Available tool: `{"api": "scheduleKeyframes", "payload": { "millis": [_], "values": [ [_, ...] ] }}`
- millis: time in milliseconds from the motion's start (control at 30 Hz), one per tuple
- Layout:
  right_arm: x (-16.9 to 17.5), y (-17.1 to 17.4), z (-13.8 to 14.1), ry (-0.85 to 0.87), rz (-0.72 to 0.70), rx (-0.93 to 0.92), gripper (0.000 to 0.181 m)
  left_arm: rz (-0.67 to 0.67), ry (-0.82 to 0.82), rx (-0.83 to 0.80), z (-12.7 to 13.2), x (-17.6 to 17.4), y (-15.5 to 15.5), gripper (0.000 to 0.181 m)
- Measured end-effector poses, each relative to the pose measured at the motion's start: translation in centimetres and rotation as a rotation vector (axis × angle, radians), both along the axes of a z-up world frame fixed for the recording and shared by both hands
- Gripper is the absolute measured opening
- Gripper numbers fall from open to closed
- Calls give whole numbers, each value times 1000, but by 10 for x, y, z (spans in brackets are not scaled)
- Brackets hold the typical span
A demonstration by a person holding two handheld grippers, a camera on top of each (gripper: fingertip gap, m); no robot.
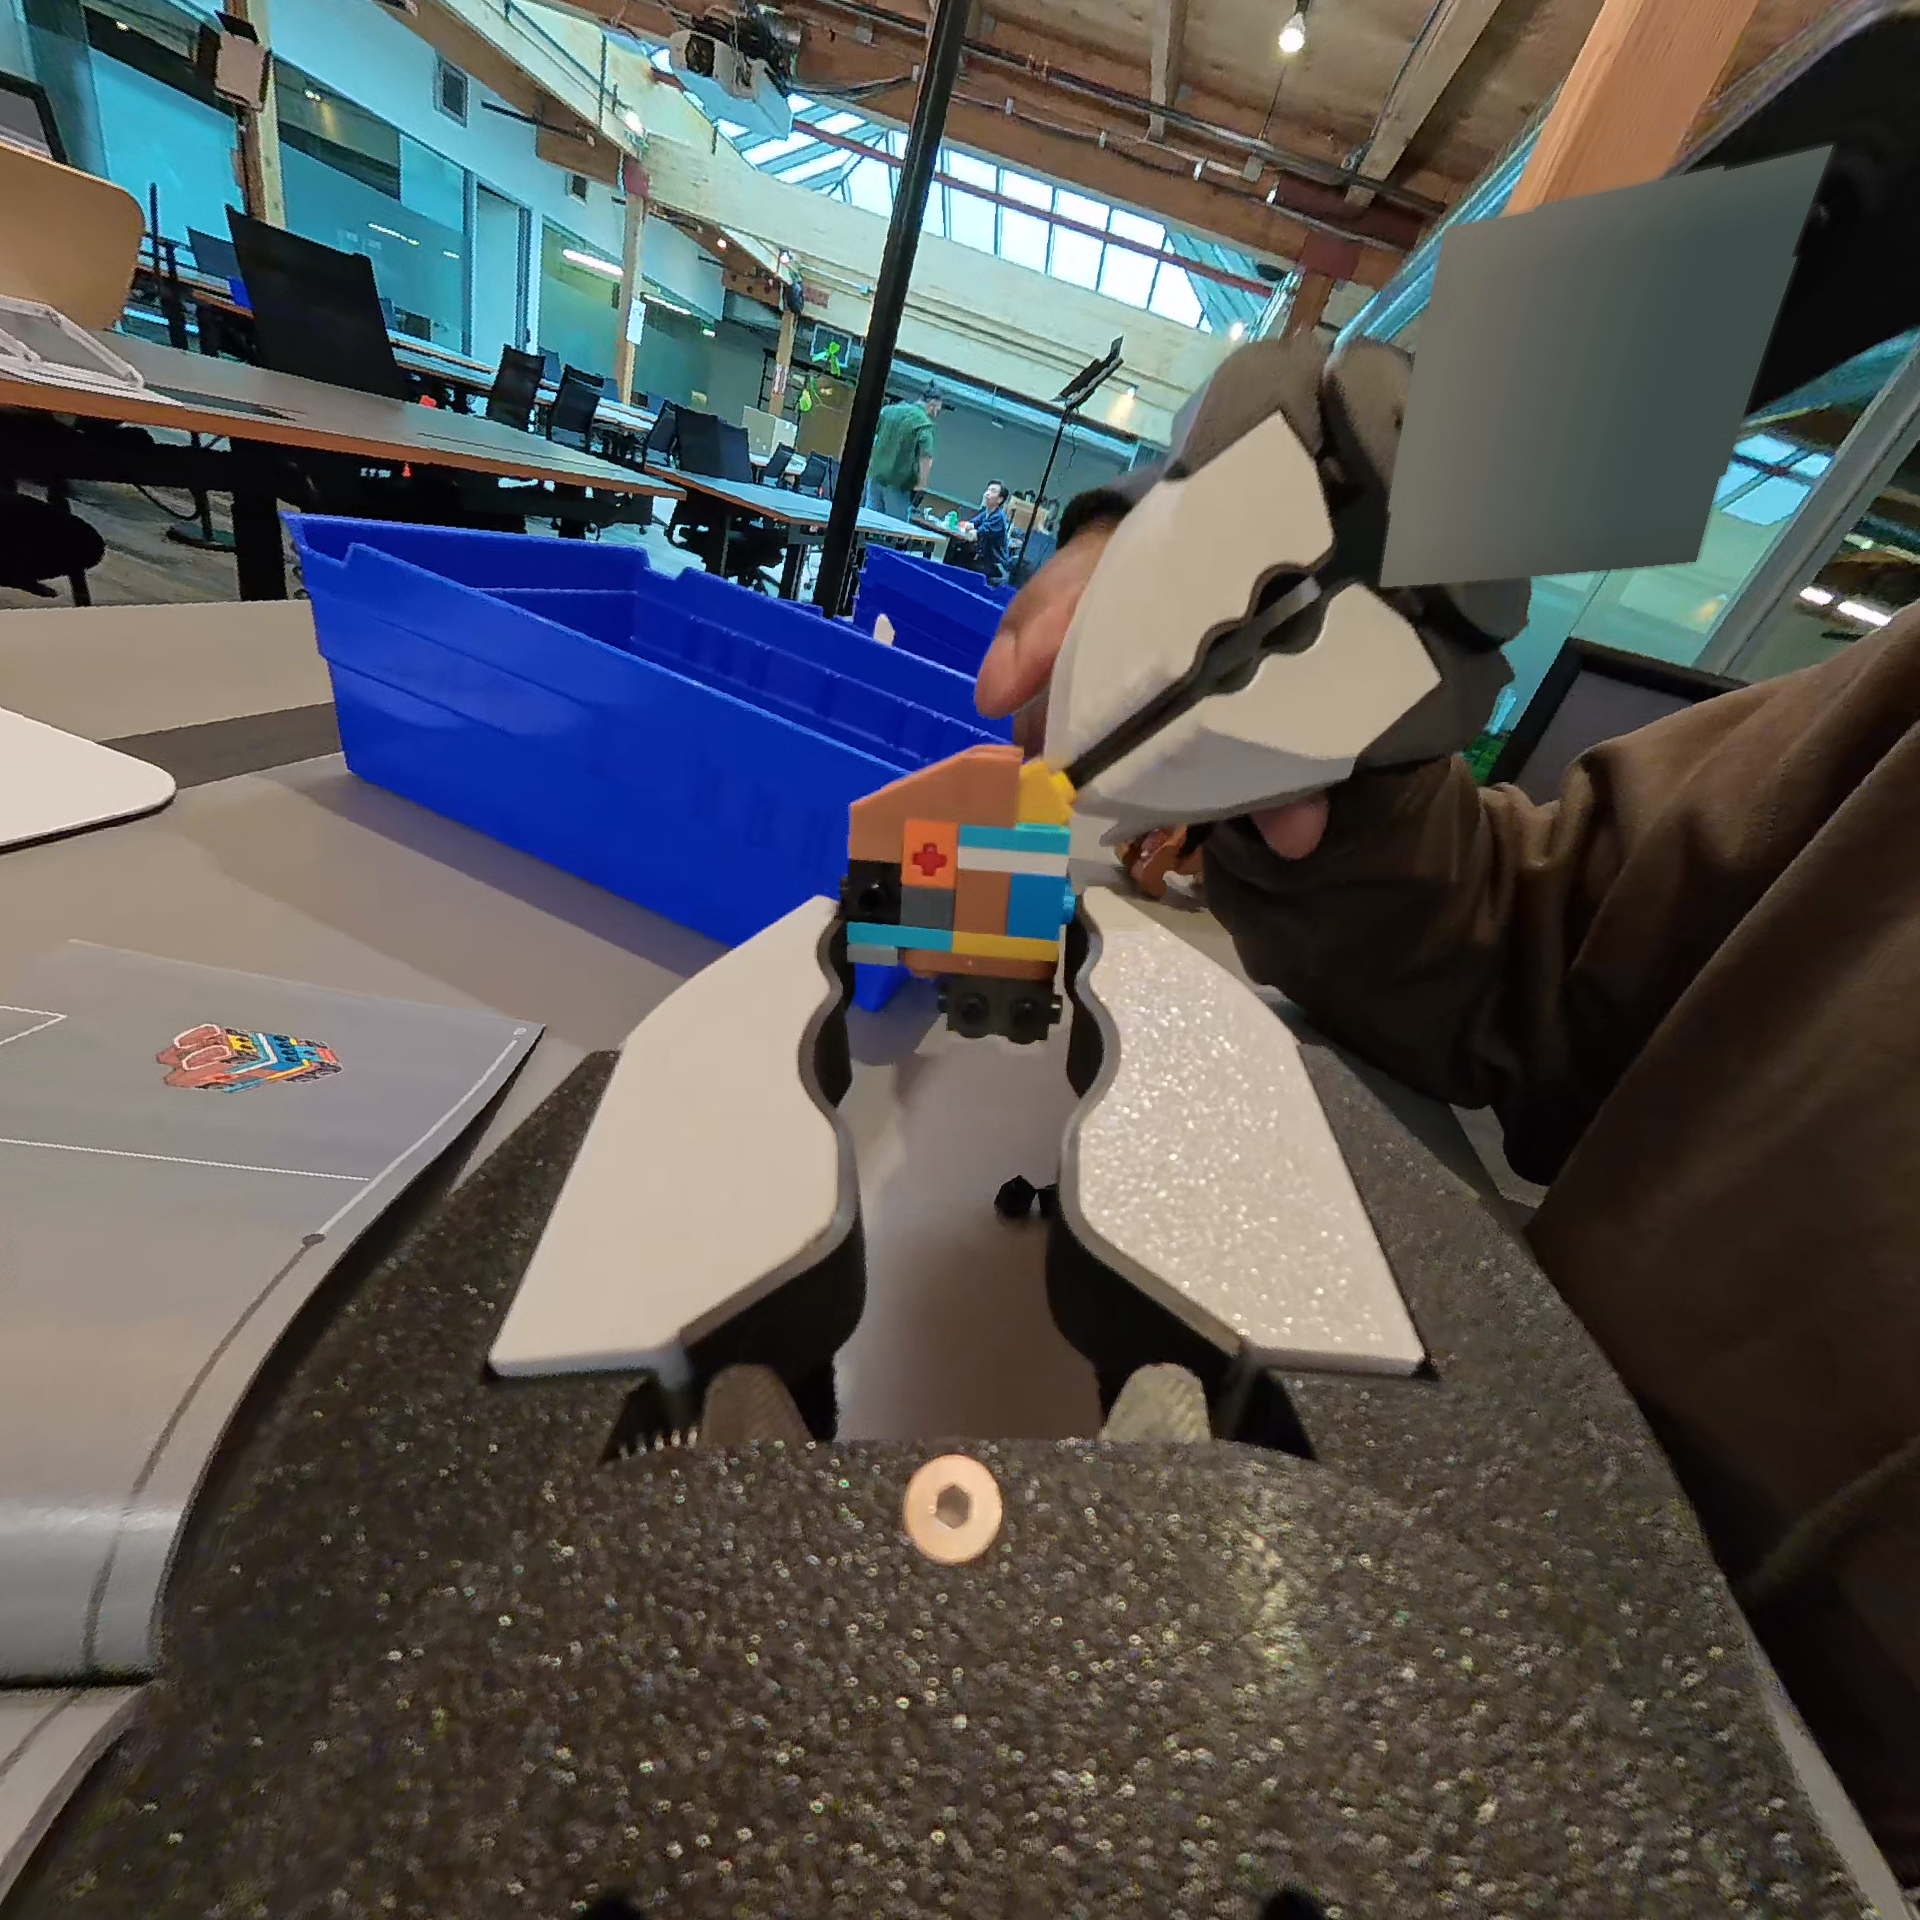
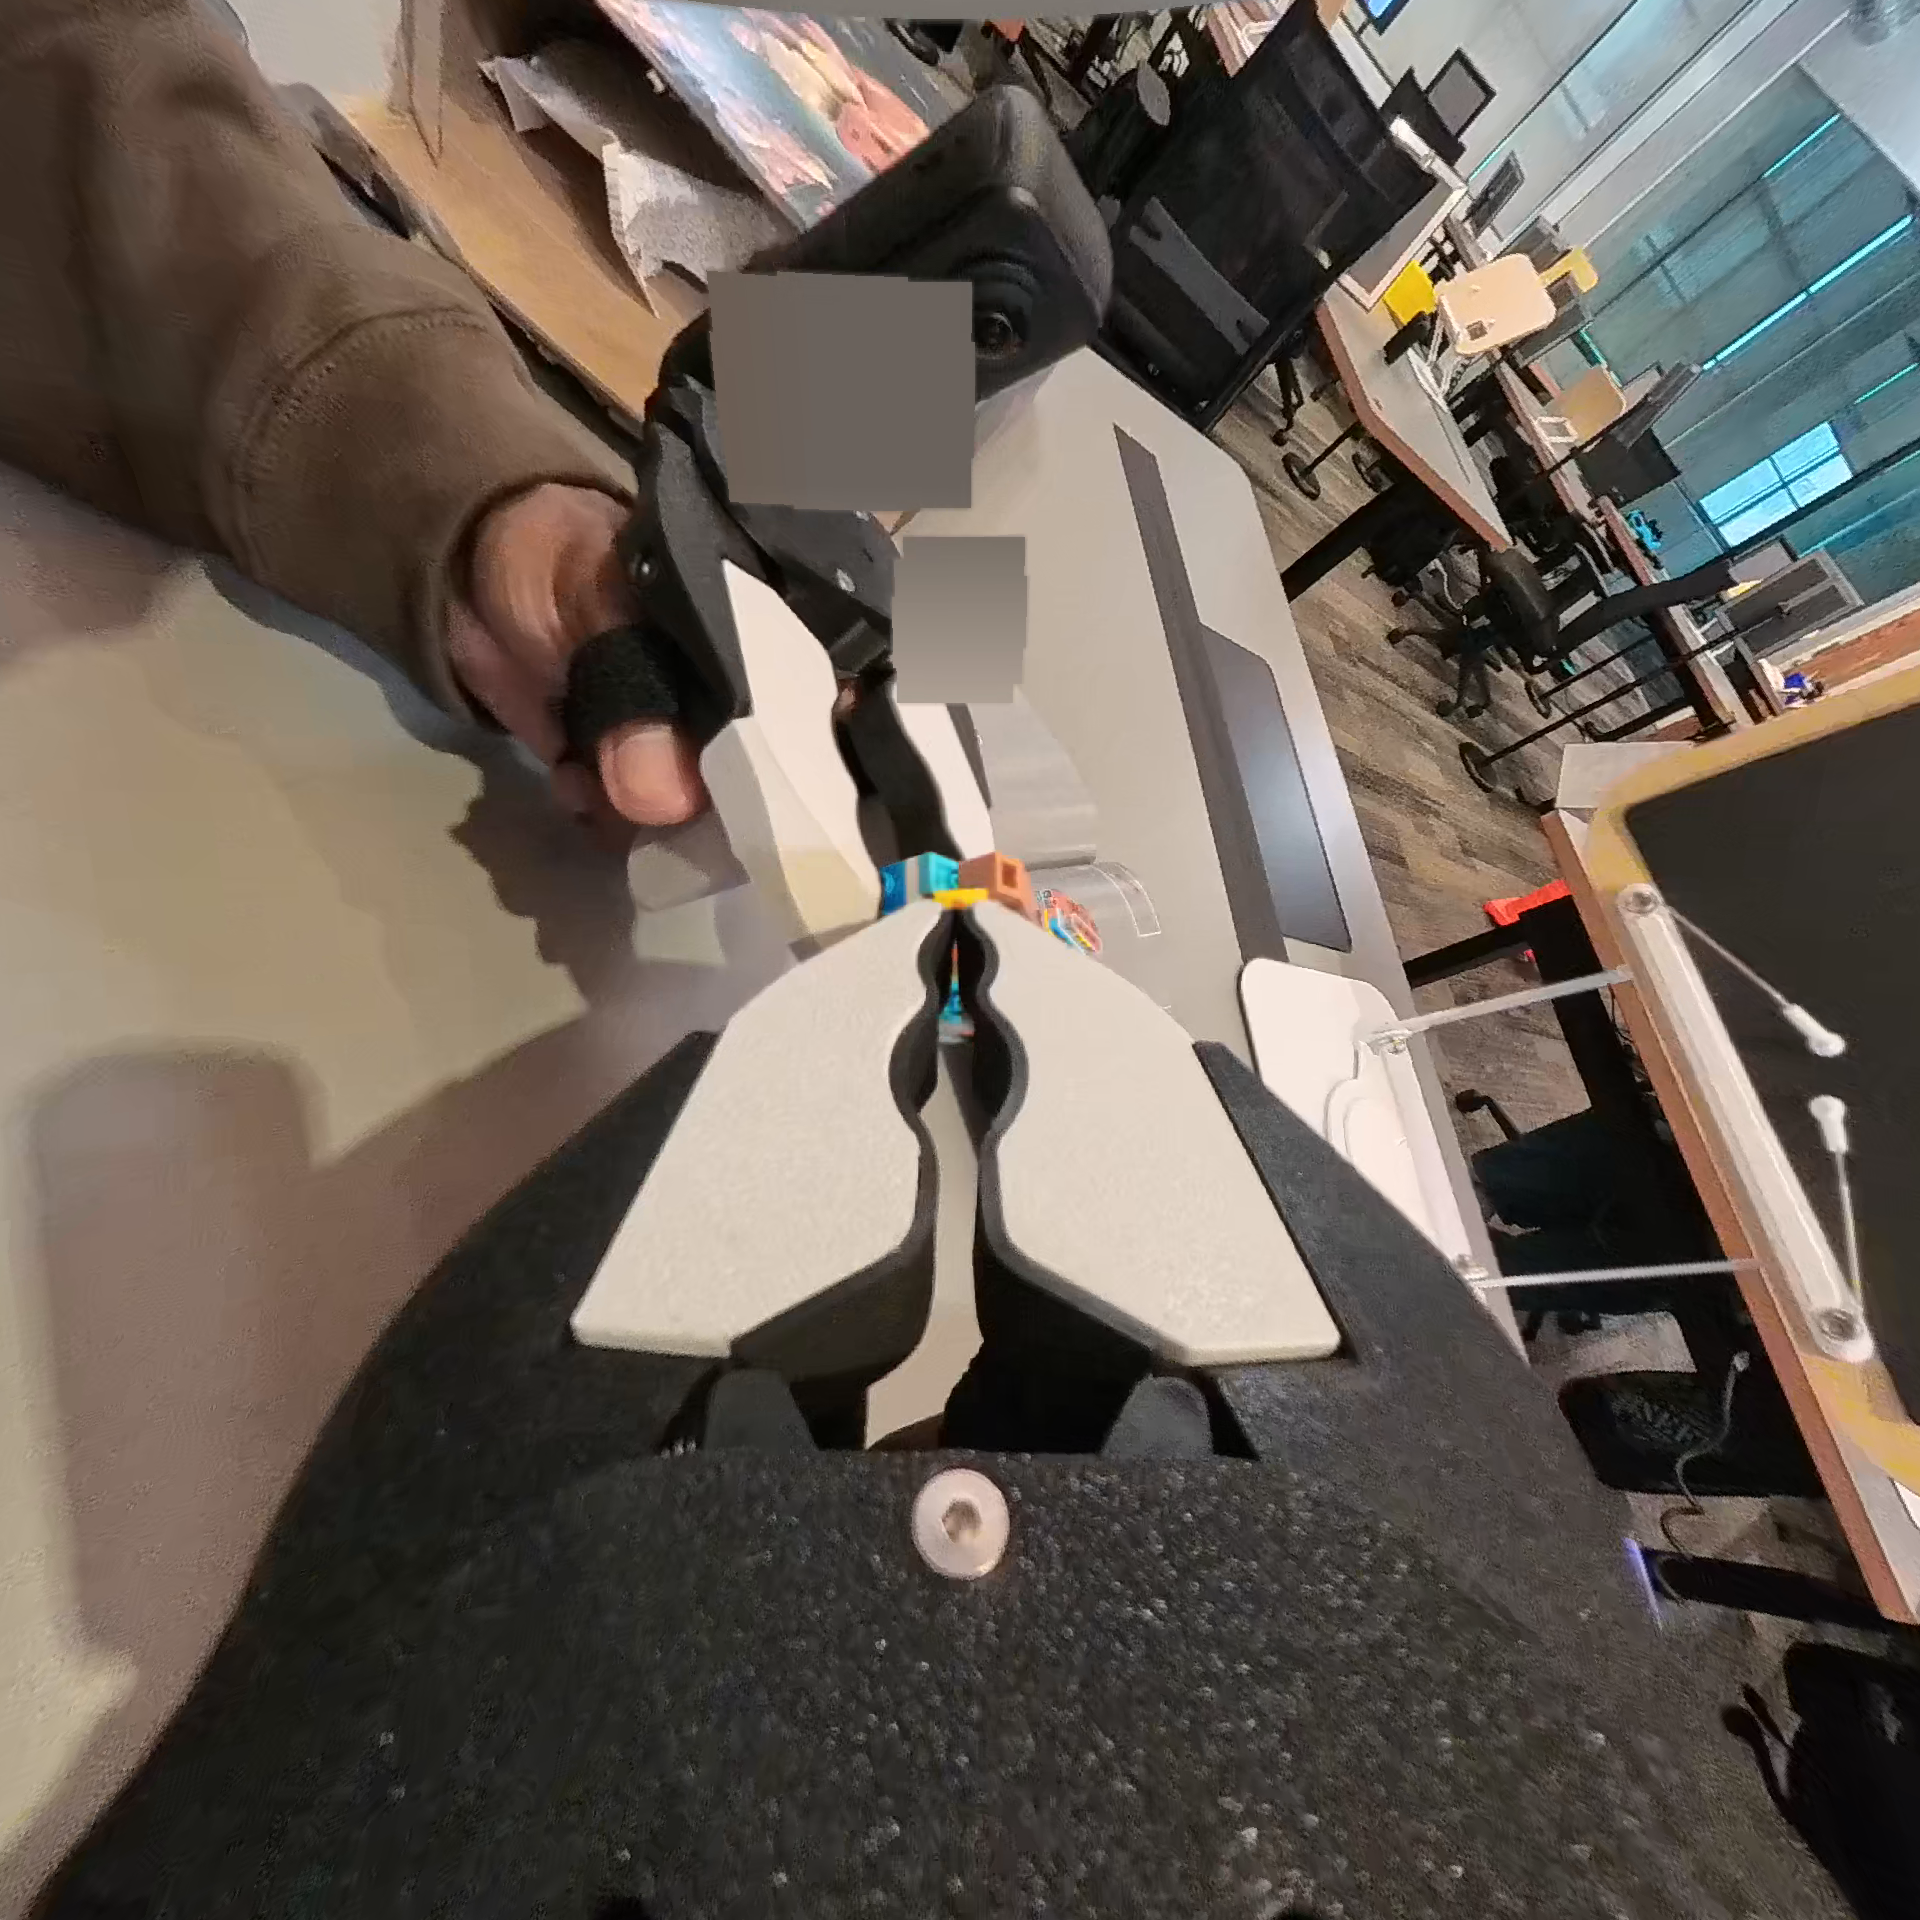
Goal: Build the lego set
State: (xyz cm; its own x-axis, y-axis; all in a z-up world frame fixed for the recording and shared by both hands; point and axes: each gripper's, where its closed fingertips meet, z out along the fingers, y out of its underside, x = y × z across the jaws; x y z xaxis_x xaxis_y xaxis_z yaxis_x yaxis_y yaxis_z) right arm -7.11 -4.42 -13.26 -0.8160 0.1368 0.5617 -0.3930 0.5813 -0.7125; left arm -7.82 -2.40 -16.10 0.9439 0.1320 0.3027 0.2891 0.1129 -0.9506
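A small lego model [image 1: 961, 878] of brown, blue, orange, yellow and black bricks is held above the table. My left gripper [image 1: 956, 935] is shut on the model at its lower sides. My right gripper [image 1: 1070, 795] comes in from the upper right, shut on a small yellow piece [image 1: 1044, 795] at the model's top right corner. In the right wrist view my right gripper [image 2: 956, 909] is shut on the yellow piece [image 2: 951, 898], with the model [image 2: 961, 878] just beyond the tips and the left gripper's fingers [image 2: 769, 665] behind it.
A blue bin [image 1: 623, 727] stands on the grey table behind the model, a second blue bin [image 1: 935, 603] farther back. An instruction booklet [image 1: 239, 1101] lies at the left. A small black piece [image 1: 1023, 1195] lies on the table. A brown sleeve [image 1: 1610, 935] fills the right. The tips of both grippers are at nearly the same place.
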Motion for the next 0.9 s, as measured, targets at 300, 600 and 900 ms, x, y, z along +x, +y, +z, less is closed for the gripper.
{"api": "scheduleKeyframes", "payload": {
  "millis": [300, 600, 900],
  "values": [
    [3, -2, 2, 3, 16, -17, 2, -10, -23, 11, -1, -1, 0, 39],
    [-2, 3, -1, -59, -12, -19, 11, -31, -28, 4, -3, 2, 2, 39],
    [1, 6, -8, -70, -7, 35, 5, -27, -11, -35, -8, 2, 3, 39]
  ]
}}
